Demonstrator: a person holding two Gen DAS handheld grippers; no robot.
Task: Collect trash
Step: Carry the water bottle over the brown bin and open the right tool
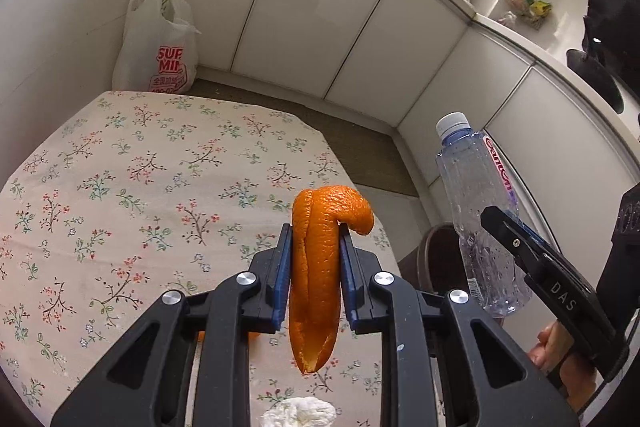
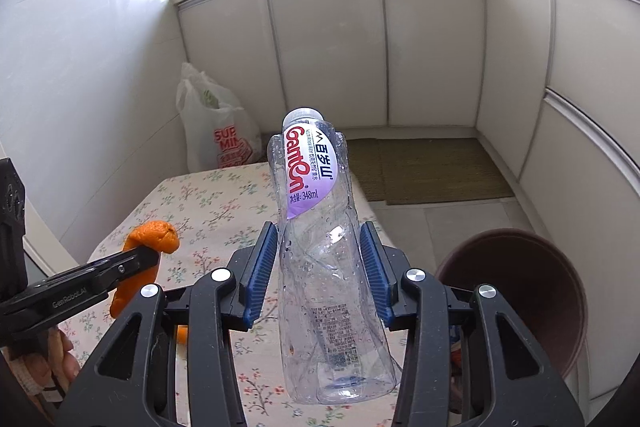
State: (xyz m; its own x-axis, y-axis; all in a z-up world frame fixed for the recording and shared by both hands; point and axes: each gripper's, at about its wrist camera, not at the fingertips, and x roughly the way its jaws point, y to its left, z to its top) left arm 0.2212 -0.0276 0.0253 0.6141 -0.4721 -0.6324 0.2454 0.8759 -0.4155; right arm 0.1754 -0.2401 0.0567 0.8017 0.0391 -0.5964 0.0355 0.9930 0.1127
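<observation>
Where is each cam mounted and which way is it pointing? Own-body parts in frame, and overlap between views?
Left wrist: sits on the left gripper, looks down over the floral table toward the cabinets; jaws clamp orange peel; a hand shows.
Right wrist: sits on the right gripper, same heading; jaws clamp the plastic bottle.
Shared: each sees the other's gripper and load, the white bag and the brown bin.

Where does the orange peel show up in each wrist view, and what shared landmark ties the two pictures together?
Left wrist view: orange peel at centre, clamped upright between the left gripper pads.
Right wrist view: orange peel at lower left, held by the left gripper seen from the side.
Shared landmark: white plastic bag beyond the floral table's far edge.
</observation>
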